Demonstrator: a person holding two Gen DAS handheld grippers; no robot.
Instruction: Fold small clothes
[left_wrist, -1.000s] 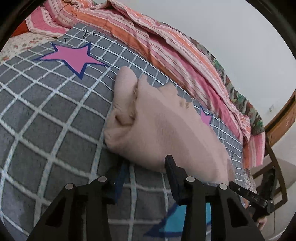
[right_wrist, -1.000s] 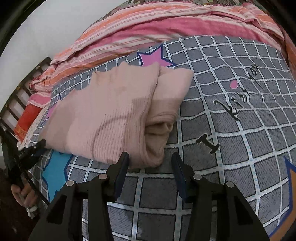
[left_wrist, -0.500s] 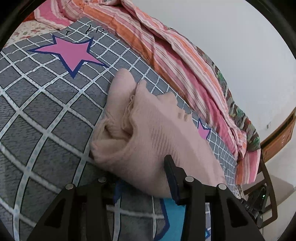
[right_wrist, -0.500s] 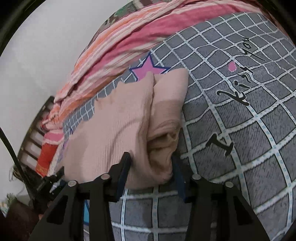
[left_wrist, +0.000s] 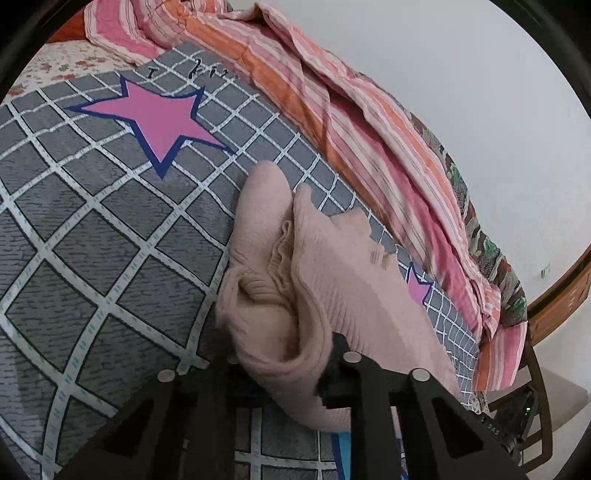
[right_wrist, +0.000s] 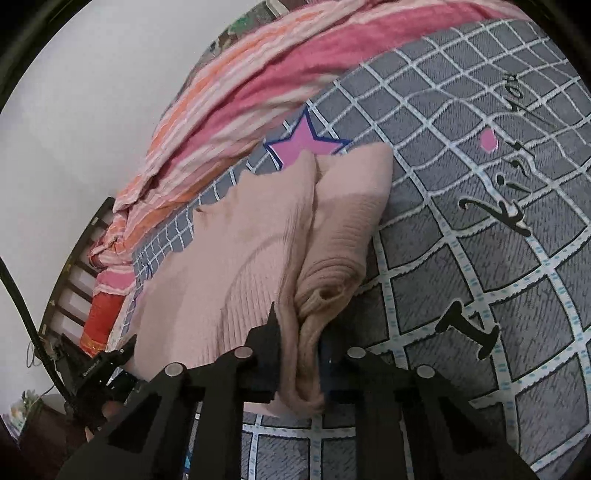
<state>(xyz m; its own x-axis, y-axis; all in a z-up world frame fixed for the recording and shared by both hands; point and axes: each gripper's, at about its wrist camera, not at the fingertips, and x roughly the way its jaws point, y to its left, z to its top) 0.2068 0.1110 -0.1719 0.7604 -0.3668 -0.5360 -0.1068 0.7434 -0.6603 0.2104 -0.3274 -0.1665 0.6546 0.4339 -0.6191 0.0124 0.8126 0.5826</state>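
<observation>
Knitwear sits between my jaws on both sides: one pink ribbed sweater (left_wrist: 332, 295), half folded on the grey grid-printed bedspread (left_wrist: 92, 240). My left gripper (left_wrist: 284, 365) and right gripper (right_wrist: 299, 354), two in all, have just been closing and now pinch its bunched near hem.

I see the sweater (left_wrist: 332, 288) lying on the bed cover (left_wrist: 92, 240), with the bunched quilt (left_wrist: 369, 129) behind it along the wall. My left hand-held gripper (left_wrist: 284, 354) sits at the sweater's near edge, and my right hand-held gripper (right_wrist: 299, 354) at the near edge on the other side, beside the folded sleeve (right_wrist: 343, 229).
</observation>
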